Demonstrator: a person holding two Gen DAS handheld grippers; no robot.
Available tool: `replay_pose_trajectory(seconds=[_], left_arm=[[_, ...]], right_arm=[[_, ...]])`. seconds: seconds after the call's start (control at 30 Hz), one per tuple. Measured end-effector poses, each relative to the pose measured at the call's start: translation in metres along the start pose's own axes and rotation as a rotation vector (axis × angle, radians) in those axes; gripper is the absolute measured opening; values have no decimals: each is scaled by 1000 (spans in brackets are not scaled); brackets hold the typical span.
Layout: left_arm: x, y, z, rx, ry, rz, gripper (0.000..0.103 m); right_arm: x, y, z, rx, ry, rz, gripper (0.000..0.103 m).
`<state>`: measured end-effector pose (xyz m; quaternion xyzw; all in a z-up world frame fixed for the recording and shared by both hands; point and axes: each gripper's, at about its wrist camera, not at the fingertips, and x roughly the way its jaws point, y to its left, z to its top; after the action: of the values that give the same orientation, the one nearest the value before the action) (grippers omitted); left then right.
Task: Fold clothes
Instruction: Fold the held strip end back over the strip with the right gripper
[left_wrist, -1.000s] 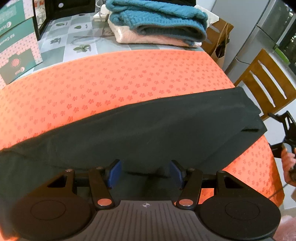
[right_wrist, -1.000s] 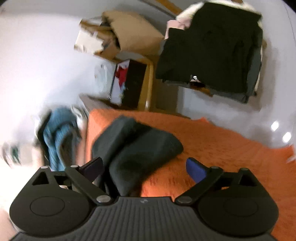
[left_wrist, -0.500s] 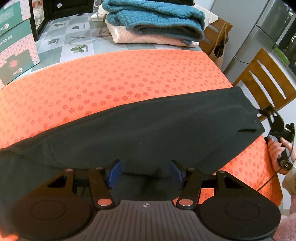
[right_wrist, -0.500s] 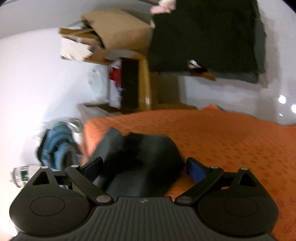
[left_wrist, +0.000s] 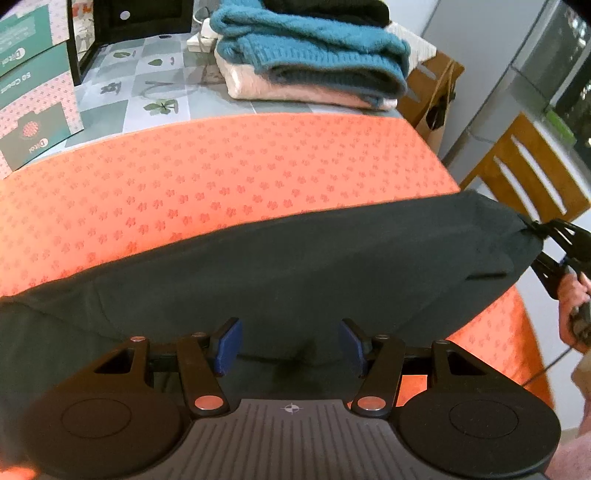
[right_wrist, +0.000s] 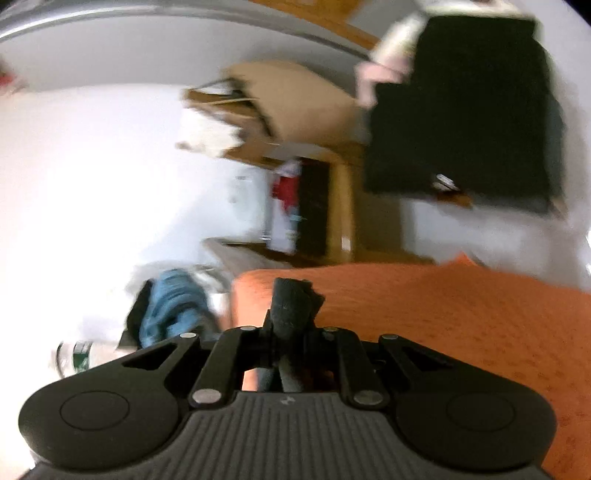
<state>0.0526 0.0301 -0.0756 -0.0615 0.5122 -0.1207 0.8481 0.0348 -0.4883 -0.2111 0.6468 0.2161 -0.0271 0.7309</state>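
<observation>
Black garment (left_wrist: 295, 266) corner in right claw (right_wrist: 291, 332)

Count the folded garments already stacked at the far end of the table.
3 visible: a pink one at the bottom, the teal knit on it, and a black one on top, cut off by the frame; more may be hidden above.

Clearance, tabletop (left_wrist: 110, 122)

Orange cloth (left_wrist: 229, 173) lies bare beyond the dark garment (left_wrist: 295, 266); far edge blocked by stacked sweaters (left_wrist: 314, 62) and boxes (left_wrist: 33, 96). Wooden chair (left_wrist: 528, 173) stands off the right side.
</observation>
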Motion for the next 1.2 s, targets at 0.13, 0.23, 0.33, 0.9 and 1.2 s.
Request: replay_pose_trajectory(seconds=[0.13,0.23,0.33,0.9,1.2], left_arm=[[-7,-1,10,-46,-32,-52,60],[-10,-4,15,-58,-49,-75,60],[-13,-6,17,-59,-59,-87,60],[-8,-7,15,-47,-41,-76,60],[8,-54,30,122,-46,-130,60]], right_arm=[[-10,56,-18,-216,4,44,13],[-10,102,-47,-491,32,28,13],[-3,137,-85,-764,85,16,13],[12,139,-203,-1483,351,-50,56],[-30,151,-161,-1286,282,-11,61]])
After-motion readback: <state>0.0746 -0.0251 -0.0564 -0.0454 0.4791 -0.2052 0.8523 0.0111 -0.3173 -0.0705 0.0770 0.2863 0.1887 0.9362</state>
